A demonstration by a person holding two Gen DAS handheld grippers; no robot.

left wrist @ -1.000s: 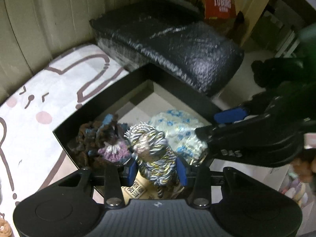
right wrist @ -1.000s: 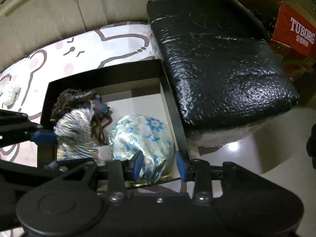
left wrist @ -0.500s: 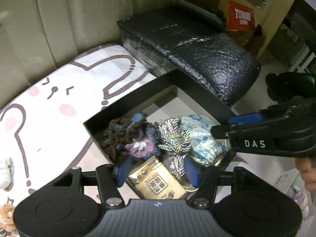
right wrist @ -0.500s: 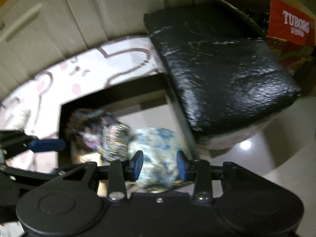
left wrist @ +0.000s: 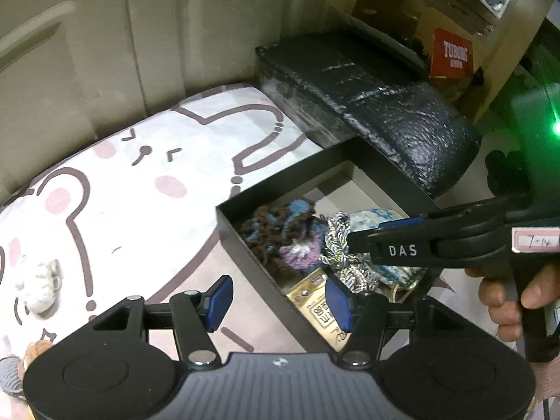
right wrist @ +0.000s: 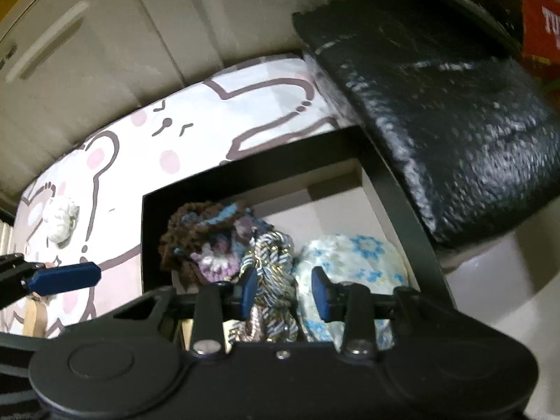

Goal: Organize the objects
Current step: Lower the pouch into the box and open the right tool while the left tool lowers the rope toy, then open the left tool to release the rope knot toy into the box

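Note:
A black open box (left wrist: 245, 241) (right wrist: 150, 231) lies on the cartoon-print cloth. It holds a brown-blue crochet piece (left wrist: 276, 231) (right wrist: 199, 231), a silver braided rope piece (left wrist: 341, 245) (right wrist: 273, 262), a blue-flowered white pouch (left wrist: 379, 217) (right wrist: 357, 259) and a gold packet (left wrist: 315, 301). My left gripper (left wrist: 278, 302) is open and empty, above the box's near-left wall. My right gripper (right wrist: 285, 292) is open, low over the box, its jaws around the edge of the rope piece and the pouch, not closed on them.
A white fluffy item (left wrist: 36, 280) (right wrist: 61, 224) lies on the cloth (left wrist: 147, 182) left of the box. A black padded bench (left wrist: 385, 105) (right wrist: 437, 105) adjoins the box's far right side. A red Tuborg carton (left wrist: 453, 57) stands behind it. Cabinet doors (left wrist: 87, 52) back the scene.
My left gripper let go of the rope piece into the box, opened, and drew back up and left. My right gripper moved lower toward the rope piece and pouch.

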